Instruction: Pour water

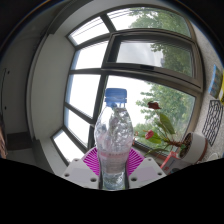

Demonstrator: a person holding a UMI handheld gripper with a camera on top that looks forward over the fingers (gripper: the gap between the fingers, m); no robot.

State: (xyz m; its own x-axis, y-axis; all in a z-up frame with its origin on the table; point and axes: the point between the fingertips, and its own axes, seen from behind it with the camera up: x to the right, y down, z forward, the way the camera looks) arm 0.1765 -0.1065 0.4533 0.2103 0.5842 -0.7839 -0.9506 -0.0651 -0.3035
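Observation:
A clear plastic water bottle point(113, 135) with a blue cap point(116, 97) stands upright between my fingers. Its lower part holds water. My gripper point(113, 170) is shut on the bottle's lower body, and the pink pads point(93, 163) press on it at both sides. The bottle's base is hidden below the fingers. No cup or other vessel shows.
A large bay window point(130, 60) with grey frames fills the background, with trees outside. A plant with red flowers point(152, 133) stands on the sill beyond the bottle to the right. A white sill point(70, 150) runs to the left.

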